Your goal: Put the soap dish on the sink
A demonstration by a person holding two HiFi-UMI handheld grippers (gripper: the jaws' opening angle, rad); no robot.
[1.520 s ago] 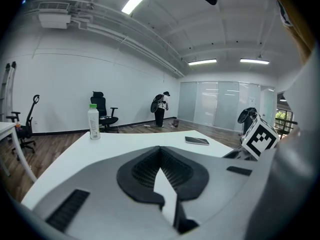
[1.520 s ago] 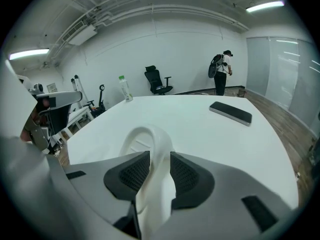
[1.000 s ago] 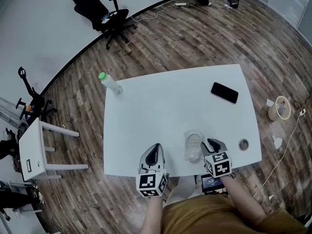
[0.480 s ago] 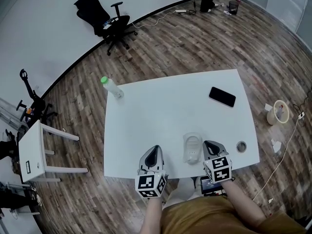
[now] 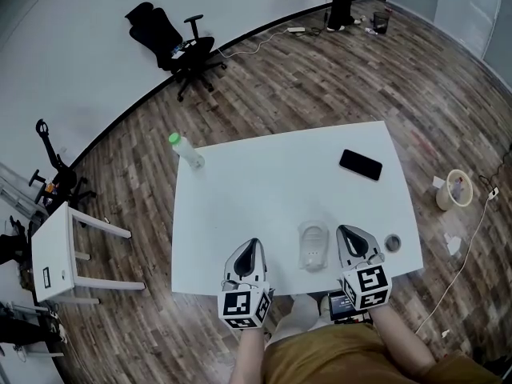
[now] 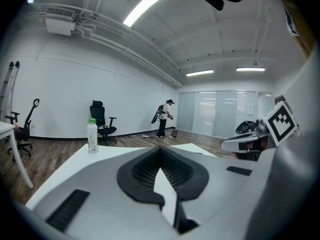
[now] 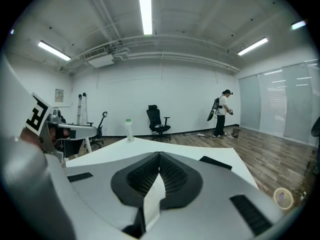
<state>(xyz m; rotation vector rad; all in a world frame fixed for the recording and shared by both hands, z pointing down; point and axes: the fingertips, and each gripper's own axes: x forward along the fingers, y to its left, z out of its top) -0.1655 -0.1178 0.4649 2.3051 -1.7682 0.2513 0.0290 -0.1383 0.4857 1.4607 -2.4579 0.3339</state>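
The soap dish [image 5: 314,245], a clear shallow tray, lies on the white table [image 5: 272,182] near its front edge, between my two grippers. The left gripper [image 5: 250,247] hovers to the left of it, well apart, with its jaws together and nothing in them [image 6: 161,151]. Just right of the dish hangs the right gripper [image 5: 350,232], not touching it, its jaws also closed and empty [image 7: 160,156]. No sink shows in any view.
A bottle with a green cap [image 5: 183,150] stands at the table's far left corner, and a black phone [image 5: 360,165] lies at the far right. A small round object [image 5: 392,242] sits by the right edge. An office chair [image 5: 172,34] and a person [image 7: 220,116] are across the room.
Both grippers have risen toward the head camera. The right one, which stood against the dish's right side, has lifted and drawn away from it. The dish stays on the table.
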